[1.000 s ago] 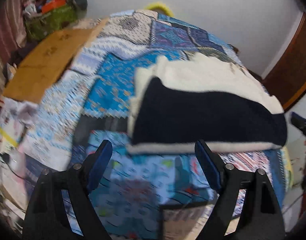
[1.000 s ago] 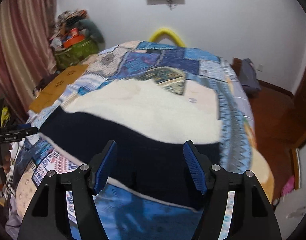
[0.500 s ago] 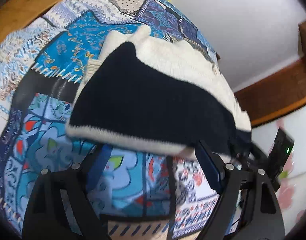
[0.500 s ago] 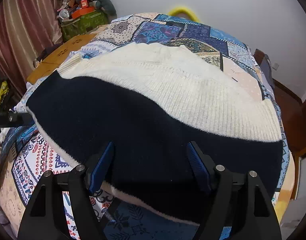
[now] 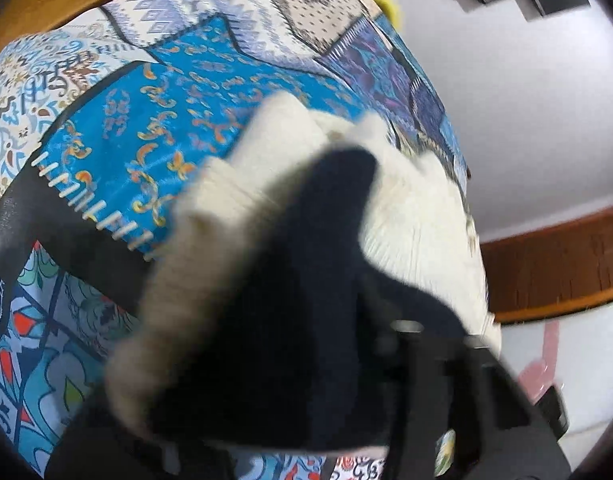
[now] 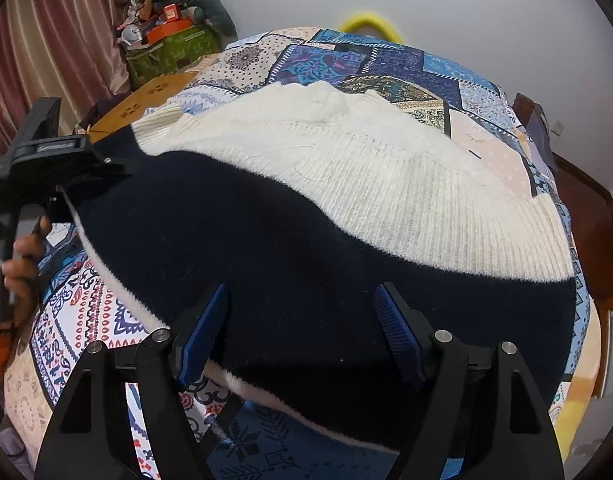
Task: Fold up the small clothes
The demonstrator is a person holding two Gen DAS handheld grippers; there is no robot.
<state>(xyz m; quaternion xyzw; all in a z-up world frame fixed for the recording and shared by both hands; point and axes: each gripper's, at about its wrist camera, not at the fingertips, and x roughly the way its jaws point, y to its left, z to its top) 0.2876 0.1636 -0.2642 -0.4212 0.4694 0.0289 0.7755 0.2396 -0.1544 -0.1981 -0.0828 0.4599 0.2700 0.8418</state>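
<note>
Now sweater (image 6: pixel 306 216) flat on bed (image 6: pixel 386 64), long axis left-right across right wrist view. Left gripper (image 6: pixel 86 176) fingers just closed, clamped on left hem corner. Right gripper (image 6: pixel 302 320) fingers apart, straddling lower-centre hem, not gripping; right-hand corner lies further right.

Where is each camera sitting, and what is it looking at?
Left wrist: sits on the left gripper, looking down along its fingers at the sweater bunched between them; only the black gripper frame shows.
Right wrist: sits on the right gripper, looking down over the sweater on the bed; its blue fingers stand apart, and a hand holds the left gripper at the sweater's left corner.
Both show the sweater and the bed.
</note>
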